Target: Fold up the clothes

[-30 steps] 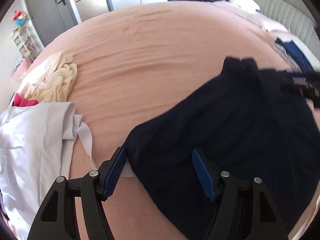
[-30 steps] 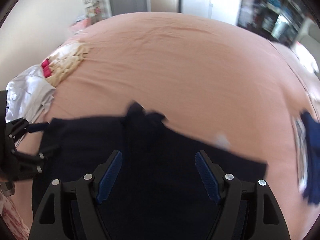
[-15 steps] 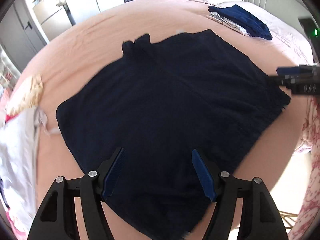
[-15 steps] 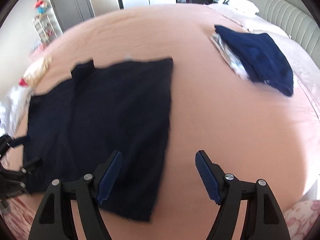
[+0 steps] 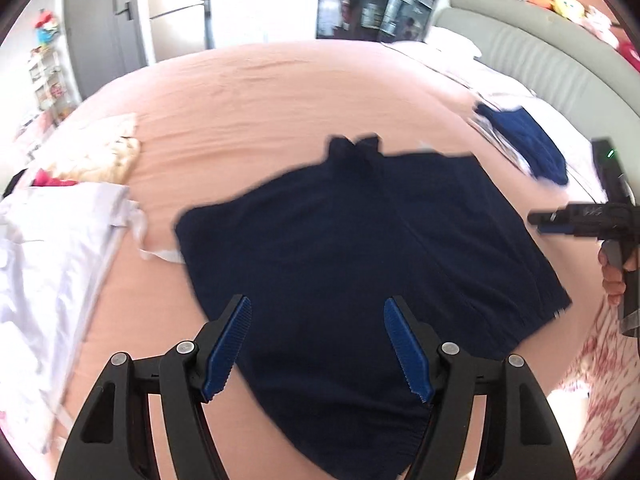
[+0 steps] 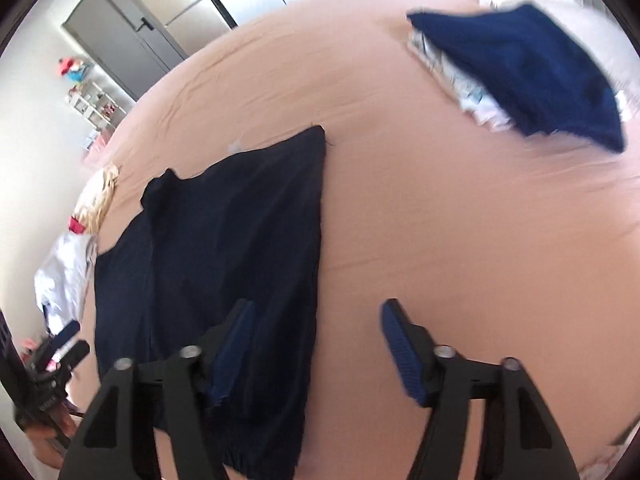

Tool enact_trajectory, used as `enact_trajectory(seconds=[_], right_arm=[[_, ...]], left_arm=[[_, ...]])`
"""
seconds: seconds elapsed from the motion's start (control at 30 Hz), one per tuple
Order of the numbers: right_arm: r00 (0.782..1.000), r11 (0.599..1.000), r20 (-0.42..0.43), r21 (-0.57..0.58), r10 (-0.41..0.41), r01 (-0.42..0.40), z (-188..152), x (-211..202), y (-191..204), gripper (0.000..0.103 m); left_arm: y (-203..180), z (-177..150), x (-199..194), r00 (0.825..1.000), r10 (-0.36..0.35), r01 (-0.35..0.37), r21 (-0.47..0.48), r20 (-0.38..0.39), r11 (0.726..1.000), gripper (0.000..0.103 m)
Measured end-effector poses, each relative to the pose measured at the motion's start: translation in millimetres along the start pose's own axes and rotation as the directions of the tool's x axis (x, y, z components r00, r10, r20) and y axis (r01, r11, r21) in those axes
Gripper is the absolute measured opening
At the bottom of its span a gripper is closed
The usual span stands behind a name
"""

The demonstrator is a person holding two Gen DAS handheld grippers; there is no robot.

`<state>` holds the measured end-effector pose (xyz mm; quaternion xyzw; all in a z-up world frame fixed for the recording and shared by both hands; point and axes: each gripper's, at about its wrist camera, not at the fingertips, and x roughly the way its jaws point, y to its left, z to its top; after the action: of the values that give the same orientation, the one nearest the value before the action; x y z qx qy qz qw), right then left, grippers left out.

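Dark navy garment (image 5: 360,264) spread flat on the bed (image 5: 260,92); both my grippers empty.

My left gripper (image 5: 318,344) hangs over the garment's near hem, jaws spread wide, nothing between them. My right gripper (image 6: 316,344) is likewise wide apart and empty, its left finger over the garment's right edge, its right finger over bare peach sheet. In the left wrist view my right gripper (image 5: 560,220) shows at the garment's right side. 1 blue folded garment (image 6: 520,64) lies well apart toward the headboard. A white garment (image 5: 48,264) and a cream garment (image 5: 100,152) lie at the bed's left edge.
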<state>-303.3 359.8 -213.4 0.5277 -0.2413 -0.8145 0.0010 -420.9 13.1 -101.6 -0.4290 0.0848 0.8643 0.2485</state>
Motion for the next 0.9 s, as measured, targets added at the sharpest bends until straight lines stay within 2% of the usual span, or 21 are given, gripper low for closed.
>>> enact_trajectory(seconds=[0.07, 0.17, 0.23, 0.27, 0.3, 0.33, 0.37, 0.47, 0.57, 0.67, 0.73, 0.8, 0.9], right_arm=[[0.999, 0.999, -0.027, 0.027, 0.032, -0.032, 8, 11, -3, 0.053], [0.995, 0.995, -0.037, 0.040, 0.092, -0.090, 12, 14, -1, 0.051], [0.988, 0.988, -0.058, 0.046, 0.147, -0.144, 11, 17, 4, 0.038], [0.989, 0.991, -0.063, 0.035, 0.133, -0.131, 11, 21, 6, 0.038], [0.991, 0.993, -0.068, 0.024, 0.119, -0.118, 10, 25, 8, 0.033], [0.992, 0.994, -0.070, 0.015, 0.105, -0.104, 10, 28, 10, 0.016], [0.994, 0.996, -0.069, 0.009, 0.090, -0.089, 10, 29, 12, 0.004], [0.996, 0.996, -0.045, -0.028, 0.079, -0.080, 14, 23, 27, 0.003], [0.995, 0.983, -0.001, -0.152, 0.102, -0.101, 21, 6, 74, 0.003], [0.986, 0.945, 0.008, -0.288, 0.164, -0.155, 26, -5, 145, 0.003], [0.974, 0.911, -0.044, -0.348, 0.221, -0.223, 20, 5, 194, 0.003], [0.956, 0.873, -0.147, -0.391, 0.254, -0.292, 7, 28, 237, 0.004], [0.926, 0.827, -0.308, -0.446, 0.216, -0.341, -27, 59, 287, 0.005]], left_arm=[[9, 7, -1, 0.999, -0.026, 0.027, -0.039, 0.032, 0.999, 0.068], [20, 13, 21, 0.998, -0.042, 0.045, -0.062, 0.054, 0.997, 0.068], [28, 9, 18, 0.998, -0.033, 0.036, -0.064, 0.050, 0.997, 0.068], [33, 6, 21, 0.998, -0.033, 0.037, -0.076, 0.046, 0.996, 0.068], [38, 3, 22, 0.998, -0.038, 0.042, -0.096, 0.043, 0.995, 0.068], [43, 0, 22, 0.998, -0.043, 0.047, -0.115, 0.039, 0.992, 0.068], [48, -3, 22, 0.998, -0.048, 0.052, -0.135, 0.036, 0.989, 0.068], [57, -9, 20, 0.998, -0.053, 0.058, -0.155, 0.036, 0.986, 0.068], [72, -17, 8, 0.998, -0.043, 0.050, -0.159, 0.047, 0.986, 0.068], [85, -23, 7, 0.998, -0.045, 0.055, -0.189, 0.053, 0.980, 0.068], [90, -29, 5, 0.998, -0.033, 0.041, -0.190, 0.045, 0.981, 0.068], [97, -36, 1, 0.999, -0.022, 0.028, -0.201, 0.033, 0.979, 0.068], [97, -36, 10, 1.000, -0.021, 0.025, -0.235, 0.020, 0.972, 0.068]])
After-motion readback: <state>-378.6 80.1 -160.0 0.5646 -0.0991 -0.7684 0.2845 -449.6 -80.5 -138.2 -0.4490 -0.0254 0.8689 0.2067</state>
